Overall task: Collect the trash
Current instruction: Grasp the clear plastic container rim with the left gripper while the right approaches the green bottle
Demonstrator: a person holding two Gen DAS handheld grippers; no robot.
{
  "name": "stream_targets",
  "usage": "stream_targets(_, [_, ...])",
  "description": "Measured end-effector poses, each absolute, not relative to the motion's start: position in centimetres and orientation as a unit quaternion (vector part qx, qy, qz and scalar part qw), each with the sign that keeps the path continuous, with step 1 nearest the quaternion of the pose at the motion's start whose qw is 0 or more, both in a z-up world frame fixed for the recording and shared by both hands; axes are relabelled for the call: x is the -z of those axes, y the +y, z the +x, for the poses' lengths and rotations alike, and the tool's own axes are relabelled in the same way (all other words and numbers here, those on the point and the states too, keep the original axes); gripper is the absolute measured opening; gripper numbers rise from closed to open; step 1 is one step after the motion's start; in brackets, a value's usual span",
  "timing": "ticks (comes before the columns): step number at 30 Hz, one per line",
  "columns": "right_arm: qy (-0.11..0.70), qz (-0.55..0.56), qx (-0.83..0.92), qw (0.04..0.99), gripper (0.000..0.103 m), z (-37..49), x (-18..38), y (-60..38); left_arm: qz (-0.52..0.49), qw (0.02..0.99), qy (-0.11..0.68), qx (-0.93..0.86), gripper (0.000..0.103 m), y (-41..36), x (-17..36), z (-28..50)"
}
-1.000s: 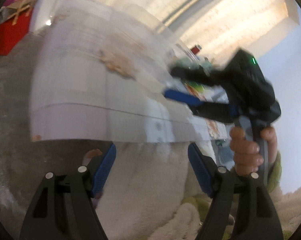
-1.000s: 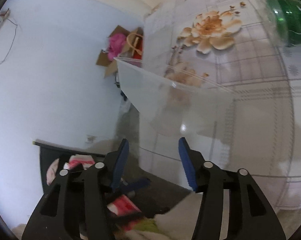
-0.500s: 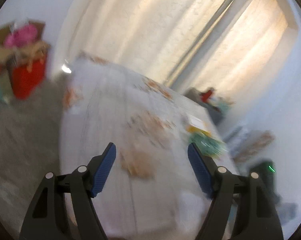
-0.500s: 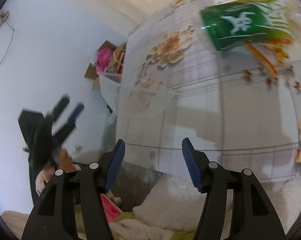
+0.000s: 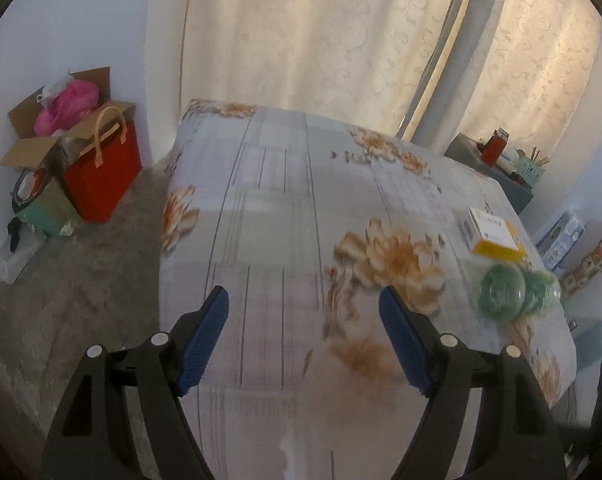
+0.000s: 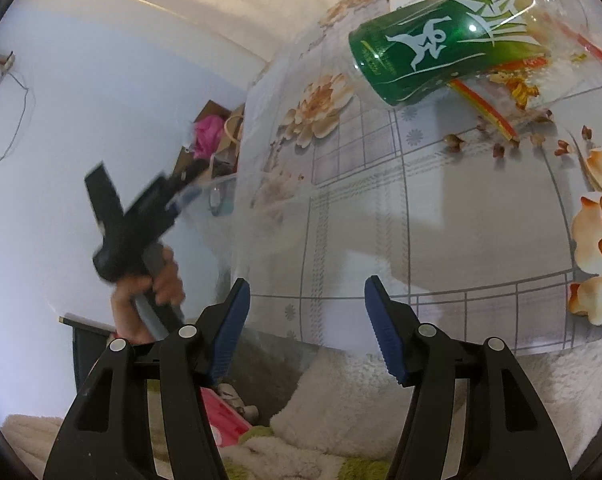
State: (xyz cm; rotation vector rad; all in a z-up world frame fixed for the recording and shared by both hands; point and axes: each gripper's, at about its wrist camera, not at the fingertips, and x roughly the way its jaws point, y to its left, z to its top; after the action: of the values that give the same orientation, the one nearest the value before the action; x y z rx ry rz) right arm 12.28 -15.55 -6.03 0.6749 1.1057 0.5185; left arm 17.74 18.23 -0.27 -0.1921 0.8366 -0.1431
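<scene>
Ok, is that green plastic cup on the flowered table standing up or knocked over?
Knocked over. The green plastic cup lies on its side on the table, its printed wall facing up, with its round end toward the left wrist camera.

Both wrist cameras look down at an angle, from close, onto one floral-clothed bench [image 5: 285,208], sharing its green-labelled cup [image 6: 433,52].
</scene>
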Motion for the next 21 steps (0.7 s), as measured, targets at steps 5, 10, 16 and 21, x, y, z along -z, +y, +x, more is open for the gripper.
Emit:
stream_targets(5, [0.51,0.315,-0.244,0.762,0.058,12.6,6.3,-15.7,-0.106,0.903,0.408,0.079,0.075,18.6,1.6,13.5])
stream_targets(10, [0.511,0.318,-0.243,0.761,0.058,12.6,6.3,-16.0,-0.106,0.905,0.406,0.075,0.071,17.8,2.2,11.5])
stream_targets(16, [0.506,0.329,-0.235,0.762,0.058,12.0,6.3,-16.8,-0.092,0.901,0.421,0.051,0.03,17.5,3.0,11.8])
stream_targets(21, [0.503,0.344,-0.229,0.759,0.058,11.1,6.5,-18.1,-0.131,0.89,0.434,0.036,0.017,17.4,3.8,12.0])
